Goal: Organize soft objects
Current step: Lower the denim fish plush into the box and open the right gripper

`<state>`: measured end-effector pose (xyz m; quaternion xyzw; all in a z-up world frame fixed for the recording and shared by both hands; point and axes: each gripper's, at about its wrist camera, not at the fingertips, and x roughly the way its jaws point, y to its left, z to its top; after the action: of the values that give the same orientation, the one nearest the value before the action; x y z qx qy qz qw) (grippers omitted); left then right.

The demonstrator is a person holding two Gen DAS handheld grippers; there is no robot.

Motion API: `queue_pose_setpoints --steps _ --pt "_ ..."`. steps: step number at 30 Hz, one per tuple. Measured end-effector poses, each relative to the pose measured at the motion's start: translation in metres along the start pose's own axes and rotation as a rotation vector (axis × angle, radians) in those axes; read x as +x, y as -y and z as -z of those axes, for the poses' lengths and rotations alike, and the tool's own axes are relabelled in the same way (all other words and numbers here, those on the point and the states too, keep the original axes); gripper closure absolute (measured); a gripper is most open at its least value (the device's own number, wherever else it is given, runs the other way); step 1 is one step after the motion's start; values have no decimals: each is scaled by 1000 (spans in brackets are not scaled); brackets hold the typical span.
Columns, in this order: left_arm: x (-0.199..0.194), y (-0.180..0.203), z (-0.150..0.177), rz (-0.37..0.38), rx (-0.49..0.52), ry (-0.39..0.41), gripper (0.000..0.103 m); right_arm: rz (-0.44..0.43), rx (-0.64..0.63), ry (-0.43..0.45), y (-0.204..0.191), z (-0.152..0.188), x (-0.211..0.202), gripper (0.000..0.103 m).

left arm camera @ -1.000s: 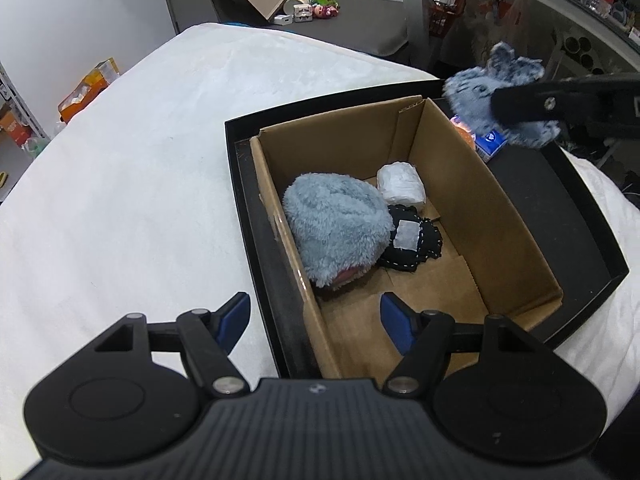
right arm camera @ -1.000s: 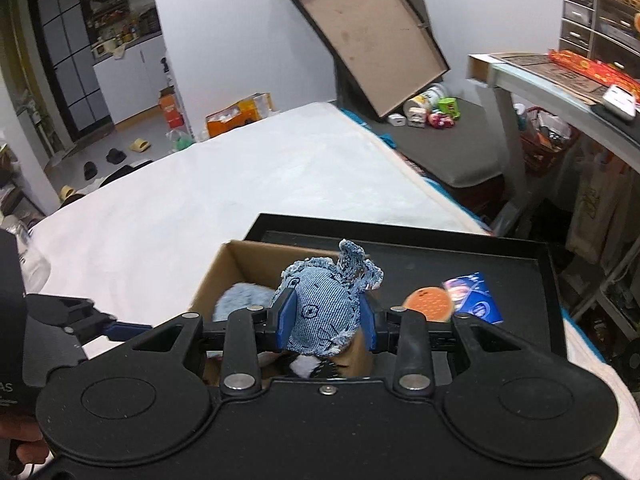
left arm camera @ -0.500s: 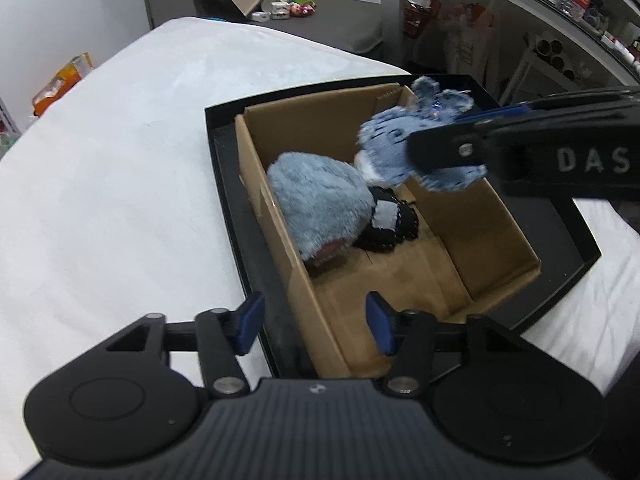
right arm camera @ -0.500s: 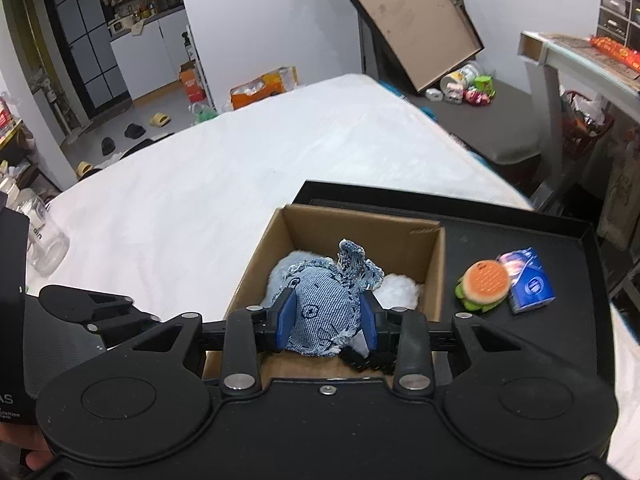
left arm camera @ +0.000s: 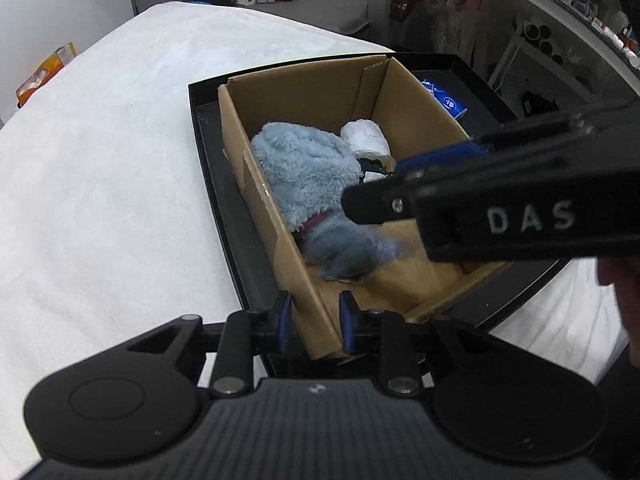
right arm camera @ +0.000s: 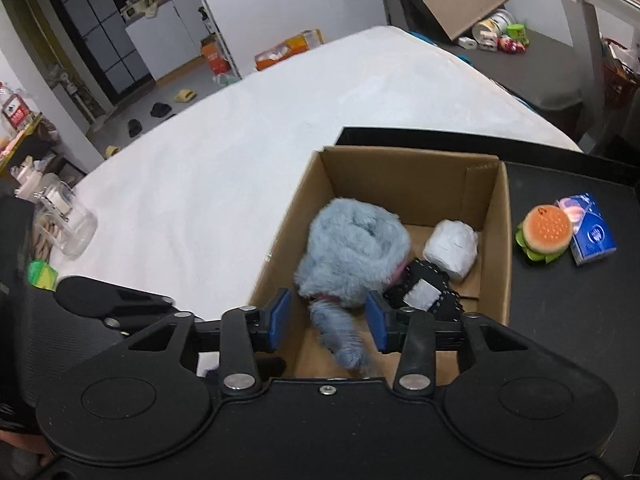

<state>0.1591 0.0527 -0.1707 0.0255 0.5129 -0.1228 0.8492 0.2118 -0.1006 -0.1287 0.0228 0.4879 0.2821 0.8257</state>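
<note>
Box [right arm camera: 404,168] with four soft items, two outside; left claw [left arm camera: 313,326] clamping its wall, right claw [right arm camera: 327,320] spread, empty.

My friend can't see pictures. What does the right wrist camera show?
The open right gripper hangs over a cardboard box, with a blurry blue denim toy between its fingers inside the box. The box also holds a fluffy blue plush, a white bundle and a black patch. A toy burger and blue packet sit beside it on a black tray.
</note>
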Motion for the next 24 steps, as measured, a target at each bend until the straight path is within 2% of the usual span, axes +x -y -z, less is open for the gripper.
queue_pose_setpoints --steps 6,11,24 --pt "-2 -1 -4 -9 -36 4 82 5 -5 36 5 2 -16 49" --pt "-3 1 -4 -20 -31 7 82 45 -19 65 11 2 -28 49" --pt "-3 5 -9 -51 -10 -6 81 108 45 125 42 3 -48 49"
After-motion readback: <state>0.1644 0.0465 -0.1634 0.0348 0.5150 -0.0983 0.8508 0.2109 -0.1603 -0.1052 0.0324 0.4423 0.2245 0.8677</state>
